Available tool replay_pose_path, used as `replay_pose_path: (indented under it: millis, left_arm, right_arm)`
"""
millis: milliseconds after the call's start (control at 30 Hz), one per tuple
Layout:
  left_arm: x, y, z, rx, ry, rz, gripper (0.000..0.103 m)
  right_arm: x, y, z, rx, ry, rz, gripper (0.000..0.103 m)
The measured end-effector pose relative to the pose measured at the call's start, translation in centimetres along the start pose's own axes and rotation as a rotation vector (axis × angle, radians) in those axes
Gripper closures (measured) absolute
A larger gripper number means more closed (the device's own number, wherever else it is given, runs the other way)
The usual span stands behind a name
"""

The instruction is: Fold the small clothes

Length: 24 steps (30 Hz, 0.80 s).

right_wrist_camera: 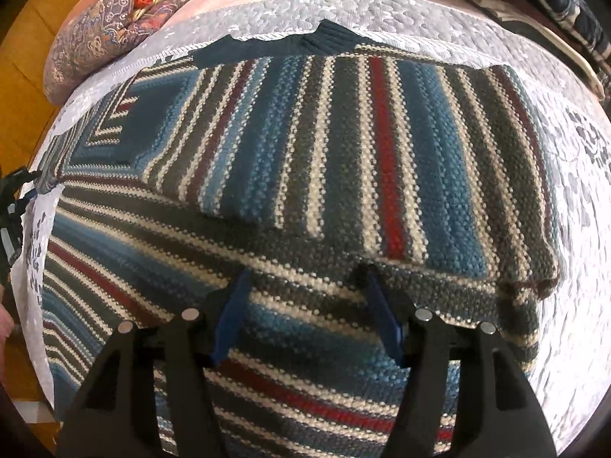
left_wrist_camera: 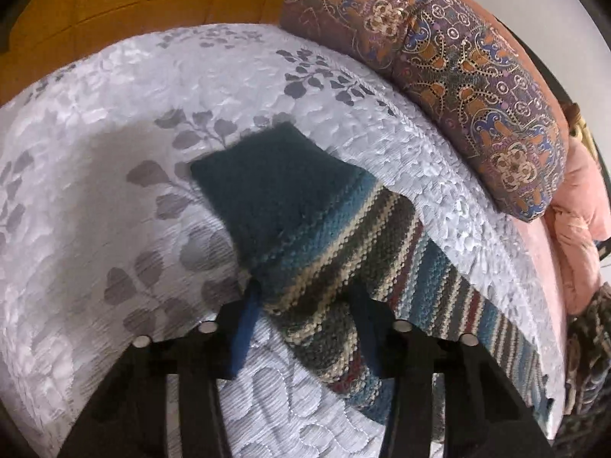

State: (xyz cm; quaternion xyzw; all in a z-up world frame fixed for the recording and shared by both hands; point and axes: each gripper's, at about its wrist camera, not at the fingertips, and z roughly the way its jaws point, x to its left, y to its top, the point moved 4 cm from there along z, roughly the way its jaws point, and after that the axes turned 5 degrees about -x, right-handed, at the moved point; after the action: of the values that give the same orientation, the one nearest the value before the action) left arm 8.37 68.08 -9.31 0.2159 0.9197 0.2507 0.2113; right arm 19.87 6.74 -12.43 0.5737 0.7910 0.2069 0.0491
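Striped knit sweater (right_wrist_camera: pixel 305 145) lies flat on the quilted bedspread (left_wrist_camera: pixel 114 191), partly folded: one side panel is turned over the body, so its stripes run crosswise to those beneath. Left gripper (left_wrist_camera: pixel 305 305) has its fingers spread around the sleeve (left_wrist_camera: pixel 305 236) near the dark teal cuff (left_wrist_camera: pixel 267 179); fabric sits between them, no pinch visible, so I read it as open. The sleeve trails toward the bedspread's edge nearest the patterned bolster pillow (left_wrist_camera: pixel 458 76), probably lined up to be laid across the body next. Right gripper (right_wrist_camera: pixel 305 305) hovers low over the folded edge of the body, fingers apart, gripping nothing. Knit is thick, blue/grey/cream/red stripes, ribbed teal collar (right_wrist_camera: pixel 324 38) at the far edge.
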Motion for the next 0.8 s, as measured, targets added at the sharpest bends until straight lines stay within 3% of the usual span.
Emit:
replay_pose_path:
  millis: [67,100,400,633,800]
  left_arm:
    - [0.0,0.2,-0.1,-0.001,-0.024,-0.008,0.086]
    - [0.0,0.2,-0.3,-0.006,-0.029,-0.011,0.088]
    - [-4.5,0.1,-4.9,-0.114,-0.099,0.093,0.091]
    - [-11.3,-2.0,-8.9,-0.154,-0.207,0.184,0.091]
    - [-17.0,-5.3,-11.0,-0.153,-0.306,0.265,0.091]
  right_arm:
    - [-0.1,0.0,-0.1,0.001,0.006,0.004,0.041]
    - [0.0,0.1,0.0,0.002,0.007,0.005,0.041]
    - [-0.5,-0.3,-1.0,-0.004,0.034,0.030,0.042]
    - [-0.6,-0.8,-2.6,-0.020,0.053,0.017,0.042]
    - [-1.2,-0.8,-3.6,-0.035,0.054,0.018,0.042]
